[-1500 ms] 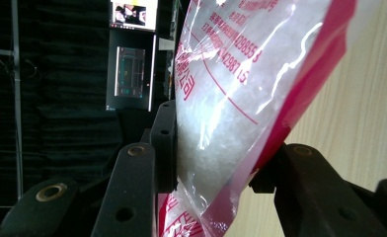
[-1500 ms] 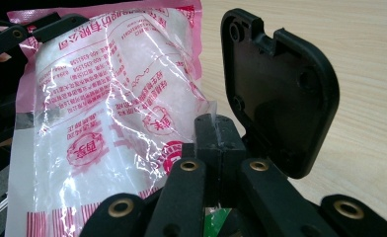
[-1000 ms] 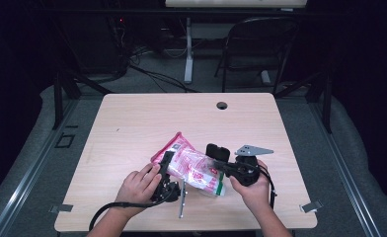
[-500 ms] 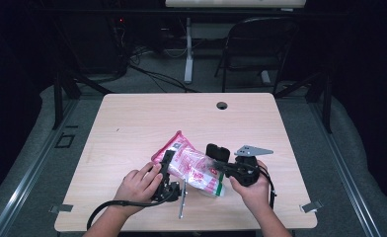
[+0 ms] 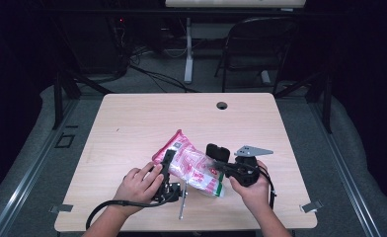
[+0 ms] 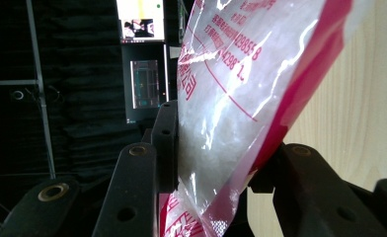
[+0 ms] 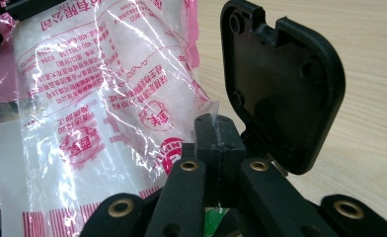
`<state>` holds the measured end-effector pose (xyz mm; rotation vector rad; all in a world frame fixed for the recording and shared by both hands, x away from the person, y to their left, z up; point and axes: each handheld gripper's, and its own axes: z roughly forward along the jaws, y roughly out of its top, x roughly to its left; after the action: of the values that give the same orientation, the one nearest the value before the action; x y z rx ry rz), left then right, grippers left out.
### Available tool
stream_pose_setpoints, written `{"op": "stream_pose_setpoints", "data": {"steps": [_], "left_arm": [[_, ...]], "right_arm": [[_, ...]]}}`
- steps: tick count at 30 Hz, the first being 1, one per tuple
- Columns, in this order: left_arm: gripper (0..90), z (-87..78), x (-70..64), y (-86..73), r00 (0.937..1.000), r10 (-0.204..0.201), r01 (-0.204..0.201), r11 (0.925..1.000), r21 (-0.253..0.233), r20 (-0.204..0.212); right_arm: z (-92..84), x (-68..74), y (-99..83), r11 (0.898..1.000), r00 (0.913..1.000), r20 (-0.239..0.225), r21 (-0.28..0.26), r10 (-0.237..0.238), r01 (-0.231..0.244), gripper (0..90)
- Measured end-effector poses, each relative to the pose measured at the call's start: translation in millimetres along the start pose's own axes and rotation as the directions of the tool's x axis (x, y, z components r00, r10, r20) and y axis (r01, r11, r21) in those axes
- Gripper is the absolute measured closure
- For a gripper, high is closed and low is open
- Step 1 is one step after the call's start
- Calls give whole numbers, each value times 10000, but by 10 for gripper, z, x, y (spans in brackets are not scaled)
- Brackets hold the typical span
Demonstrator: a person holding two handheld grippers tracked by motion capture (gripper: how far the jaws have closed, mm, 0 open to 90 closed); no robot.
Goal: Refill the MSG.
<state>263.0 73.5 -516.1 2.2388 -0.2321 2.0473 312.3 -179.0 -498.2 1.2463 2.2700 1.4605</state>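
Observation:
A clear bag with pink print [image 5: 189,165], full of white grains, is held over the front of the table [image 5: 132,123]. My left gripper [image 5: 168,163] is turned on its side and shut on the bag's left part. In the left gripper view the bag [image 6: 241,98] bulges between the clamped jaws of that gripper [image 6: 216,153]. My right gripper [image 5: 220,168] is shut on the bag's right edge. In the right gripper view, the jaws of that gripper [image 7: 215,133] pinch a corner of clear film, and the bag [image 7: 97,98] spreads to the left.
A black plastic plate [image 7: 280,84] with screw holes stands just behind my right jaws. A thin grey bar [image 5: 183,200] lies by the left gripper near the front edge. A cable hole [image 5: 222,105] sits at the table's back. A folding chair [image 5: 260,44] stands beyond.

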Motion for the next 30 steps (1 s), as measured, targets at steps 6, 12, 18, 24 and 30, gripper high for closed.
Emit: {"op": "stream_pose_setpoints", "data": {"steps": [6,12,18,24,30], "left_arm": [[645,0,2,1,9999,115,-115,9999,-29,-93],[646,-4,10,5,9992,322,-324,9994,-72,-247],[647,-4,18,10,9986,406,-409,9991,-82,-326],[648,-3,17,15,9983,408,-412,9991,-79,-413],[650,2,19,14,9981,444,-448,9990,-74,-417]], "right_arm": [[-1,3,-1,10000,10000,17,-26,2,-2,900],[-1,3,-1,10000,10000,-13,-33,-39,39,900],[0,3,-2,10000,10000,-15,-34,-46,46,900],[1,1,-2,10000,10000,2,-67,-10,10,900],[4,-3,0,10000,10000,4,-61,-15,15,900]]}}
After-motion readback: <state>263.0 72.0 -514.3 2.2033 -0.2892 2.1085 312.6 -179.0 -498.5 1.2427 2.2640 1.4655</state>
